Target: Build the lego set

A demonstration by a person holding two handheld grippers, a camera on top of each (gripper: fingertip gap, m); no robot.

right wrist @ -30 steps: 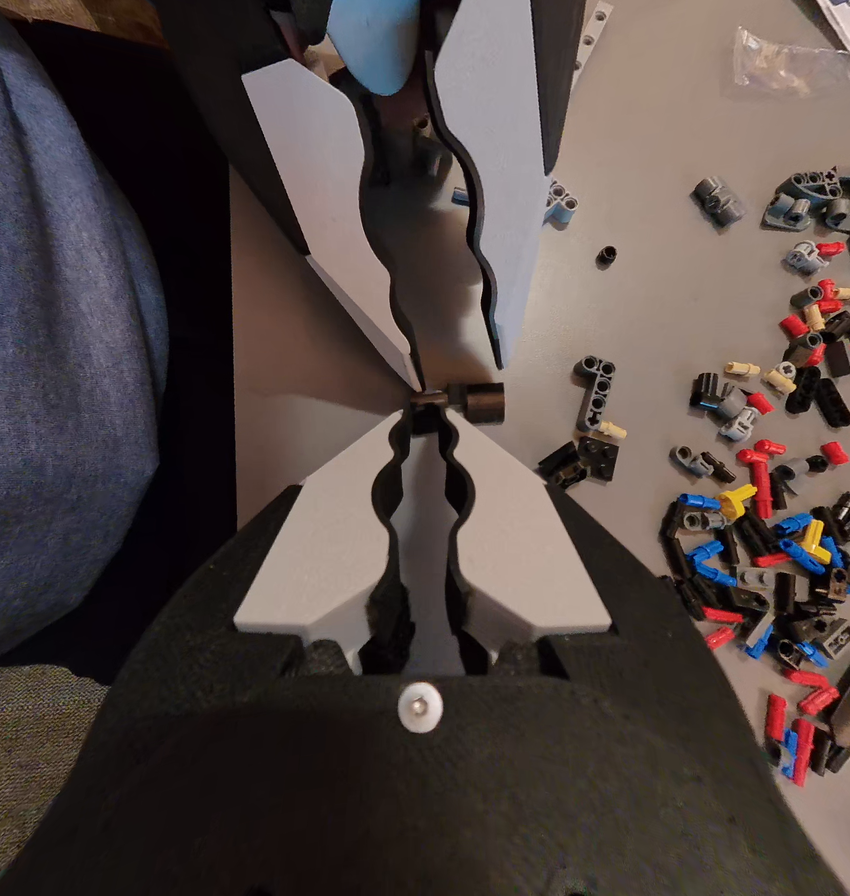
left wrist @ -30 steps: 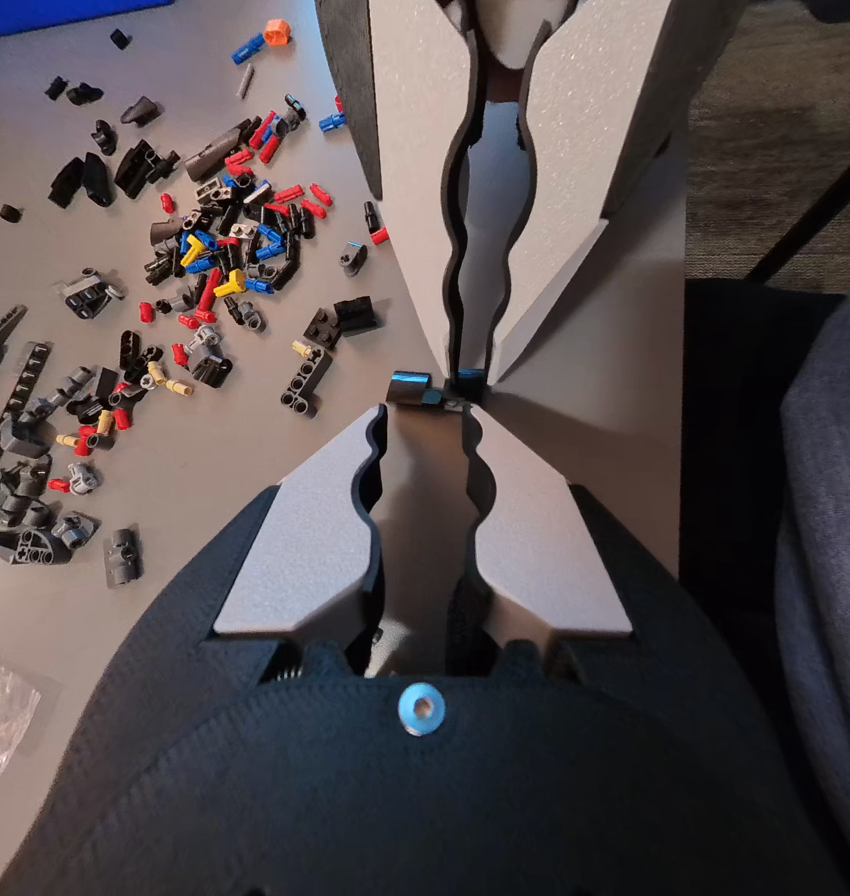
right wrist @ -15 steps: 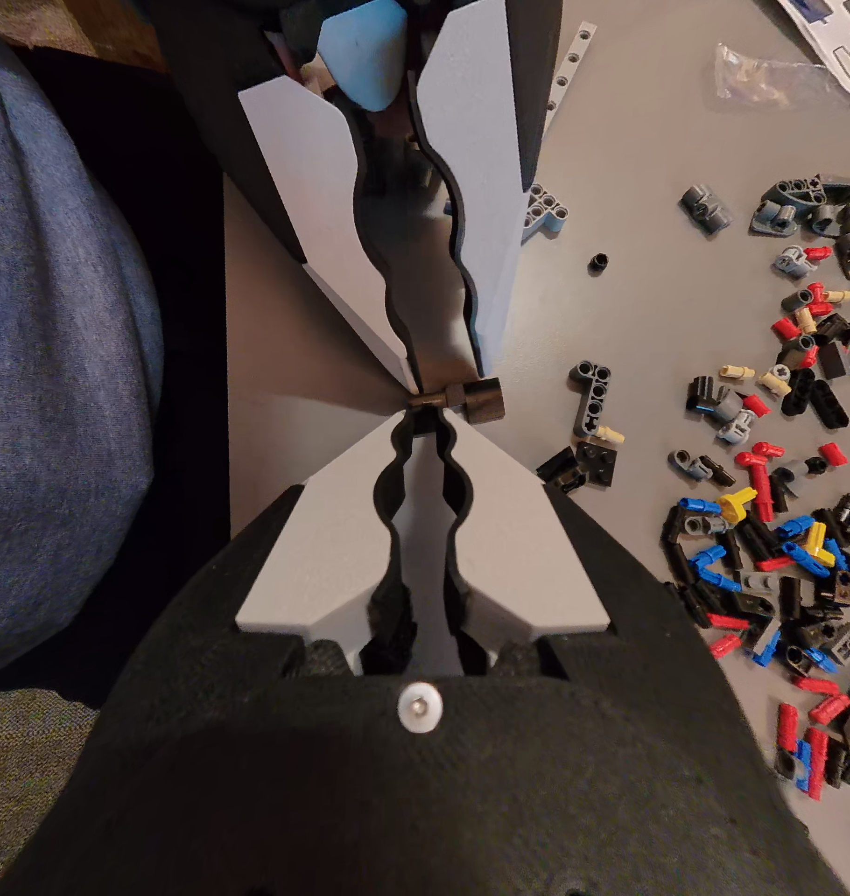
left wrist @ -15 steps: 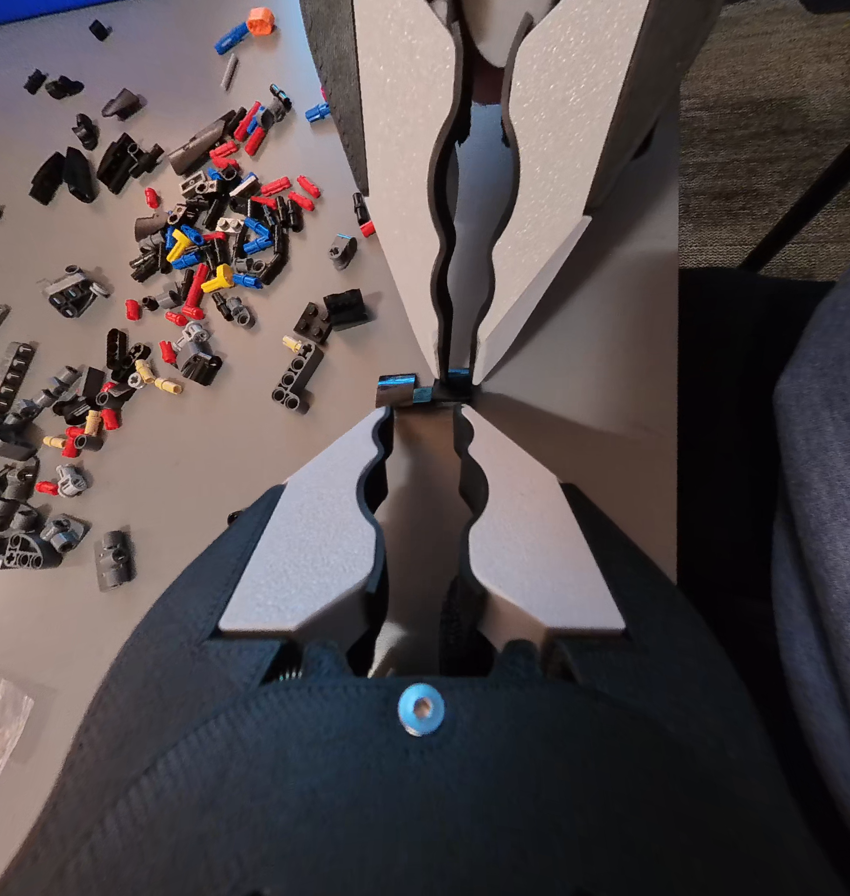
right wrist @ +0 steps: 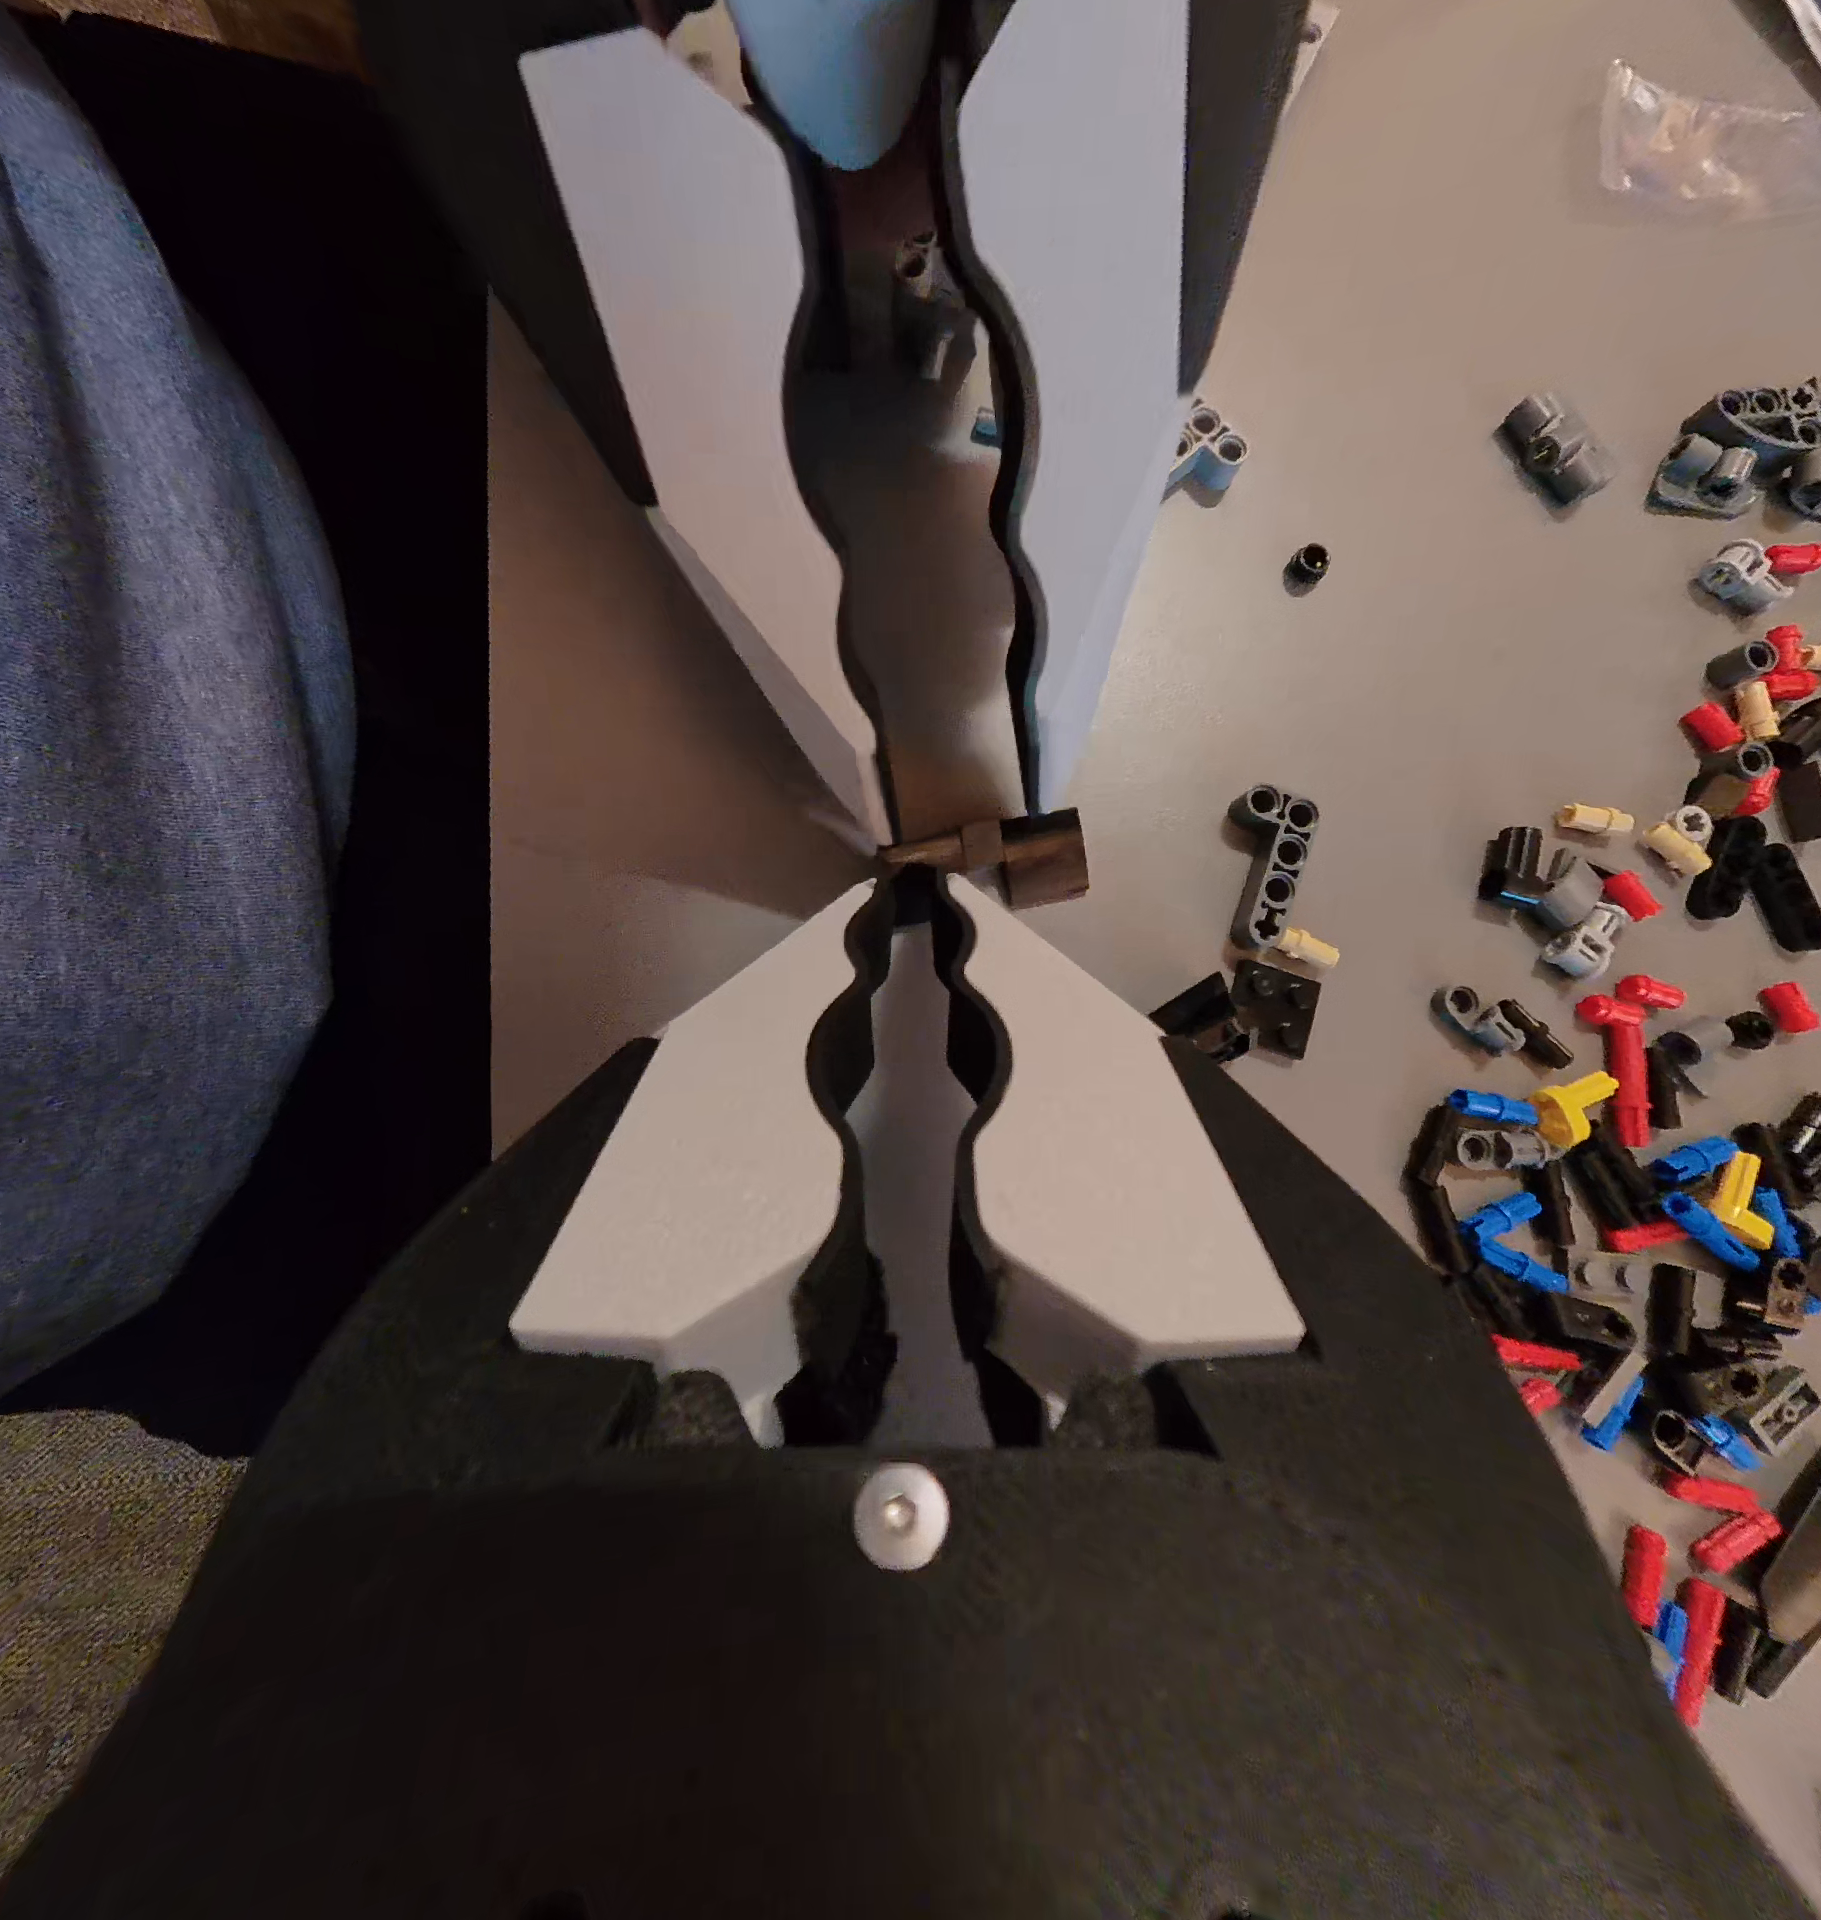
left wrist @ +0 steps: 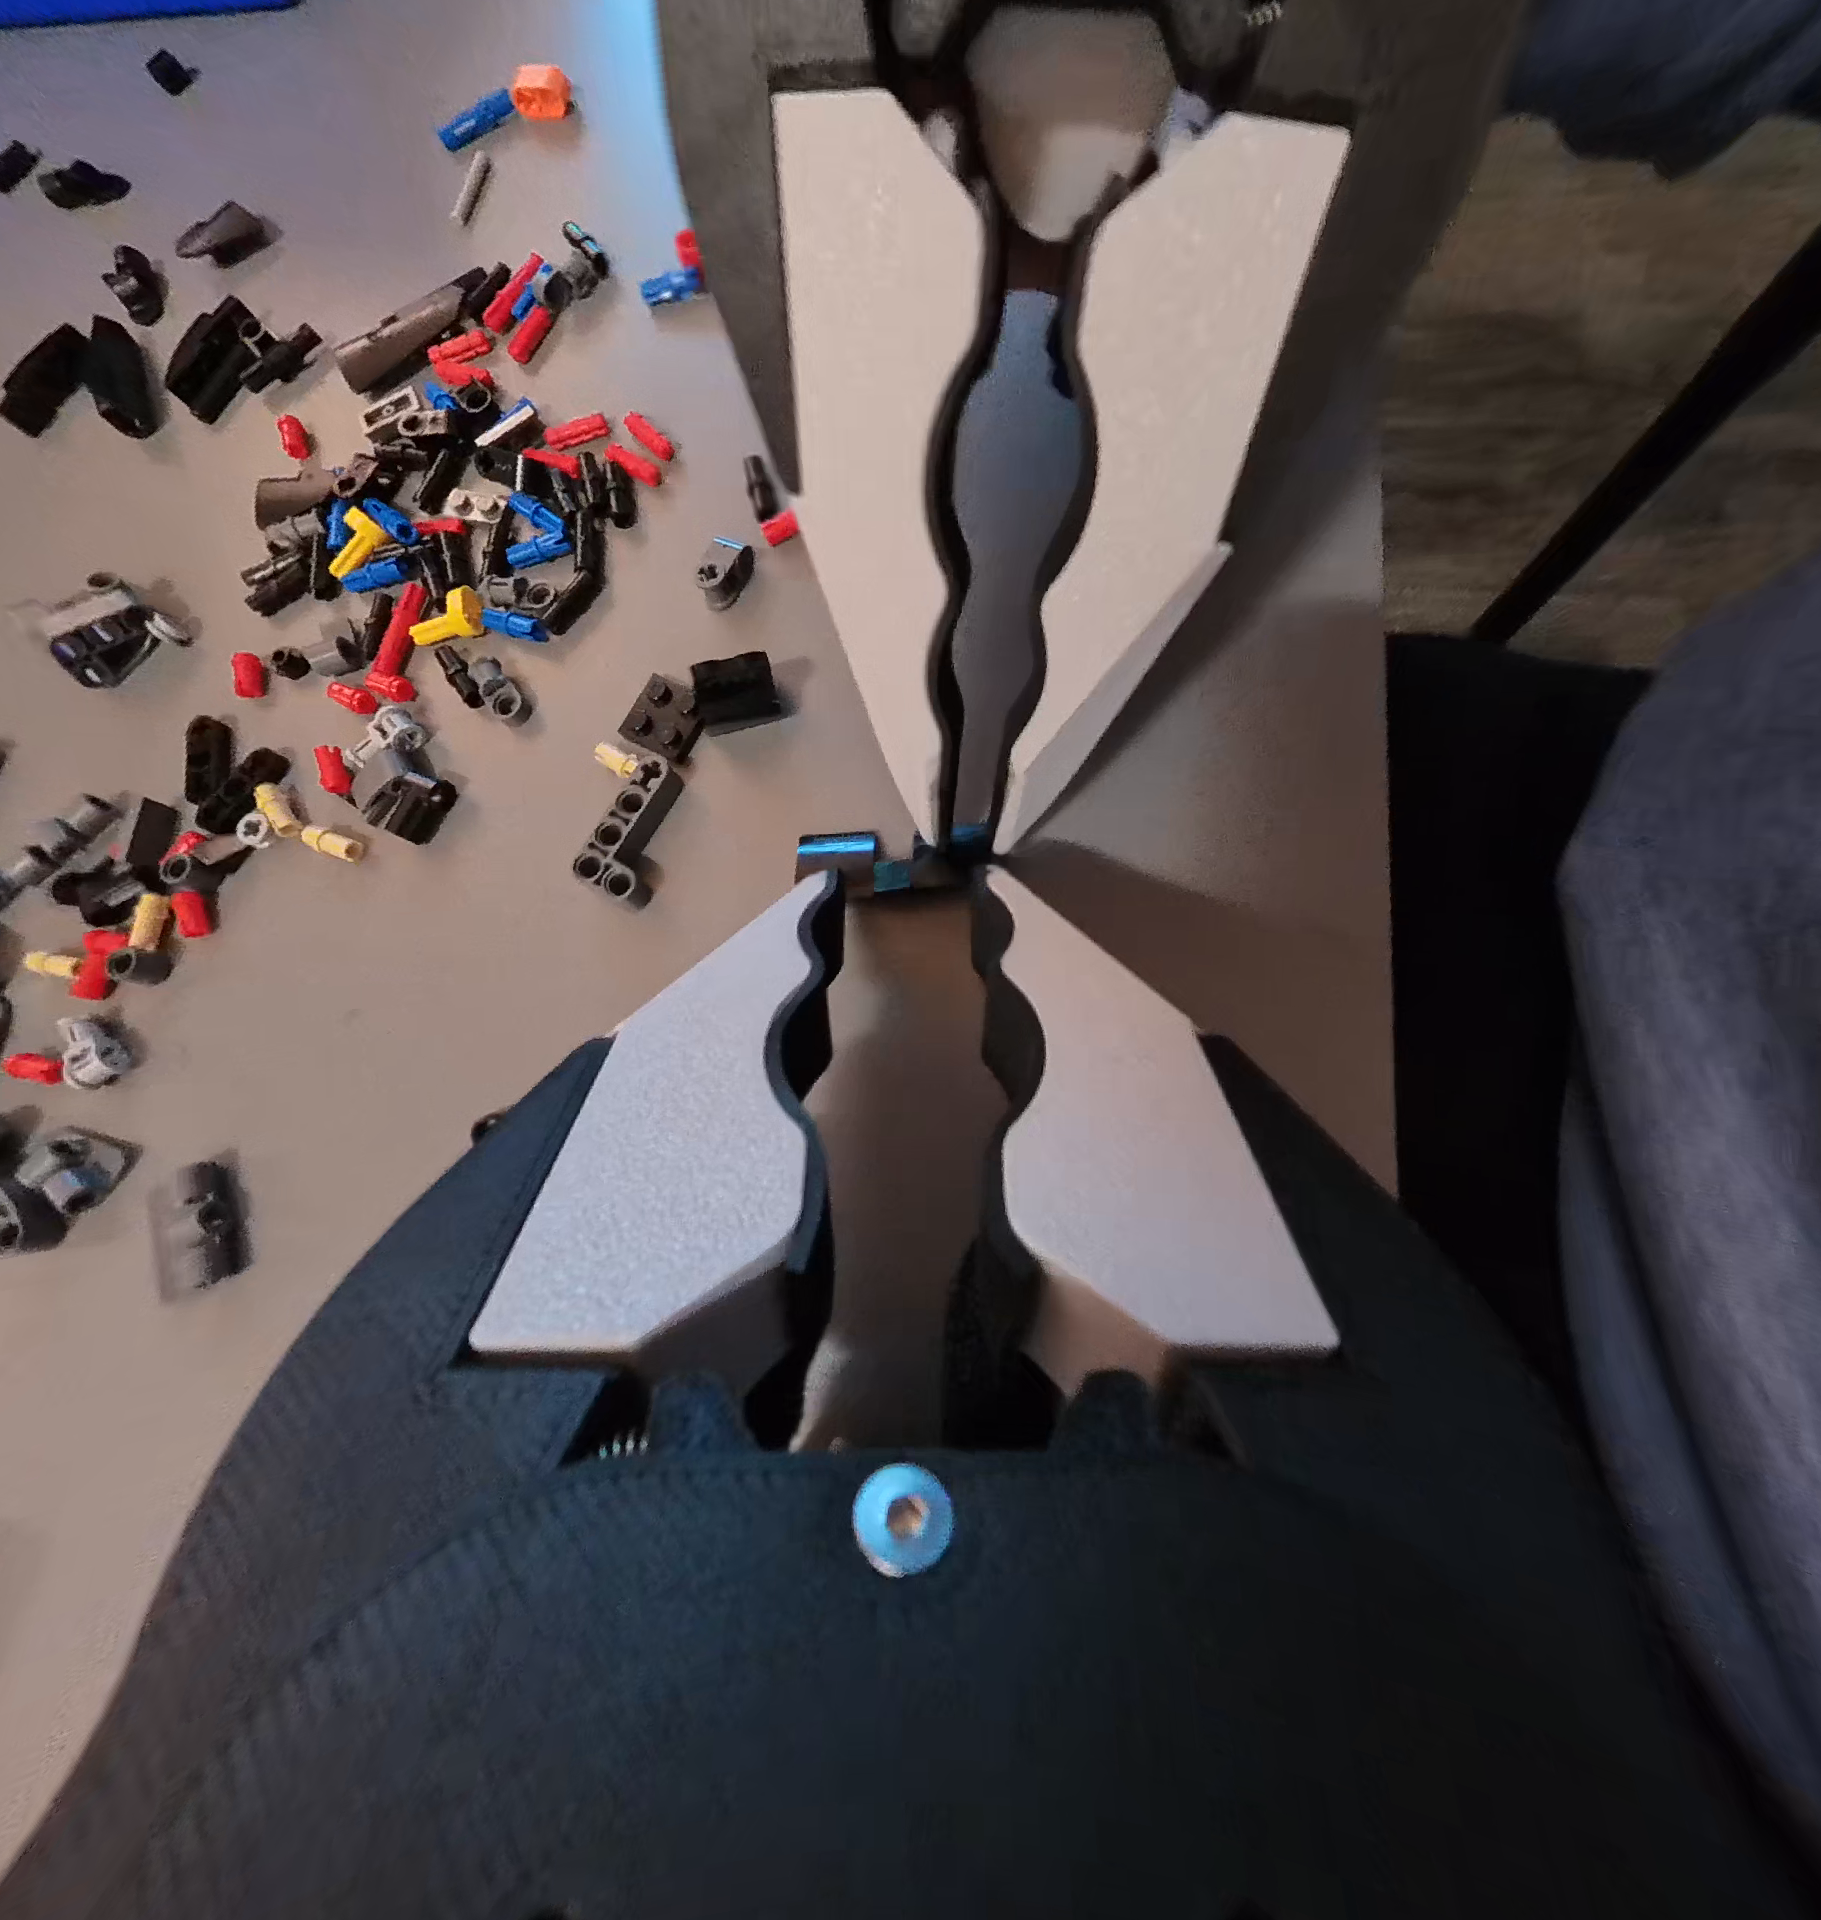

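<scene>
A small black piece, a short cylinder (right wrist: 1041,857) with a thin pin (right wrist: 932,852), hangs between both grippers above the grey table (right wrist: 1405,727). My right gripper (right wrist: 911,894) is shut on the pin's end. My left gripper (left wrist: 904,885) faces it tip to tip. Its jaws stand a narrow gap apart, with the piece (left wrist: 838,857) lying across its fingertips. The right gripper (left wrist: 963,831) shows from above in the left wrist view, and the left gripper (right wrist: 958,816) shows likewise in the right wrist view.
A pile of loose black, red, blue and yellow parts (left wrist: 438,540) lies on the table (left wrist: 470,1039) and also shows in the right wrist view (right wrist: 1664,1195). A black L-beam (right wrist: 1275,868) lies closest. A plastic bag (right wrist: 1716,145) sits far off. A person's blue-clad leg (right wrist: 106,727) borders the table edge. My left and right fingertips are right by each other.
Both grippers stay tip to tip on the piece. The views have shifted slightly and more of each opposite gripper shows. Neither grip has changed.
</scene>
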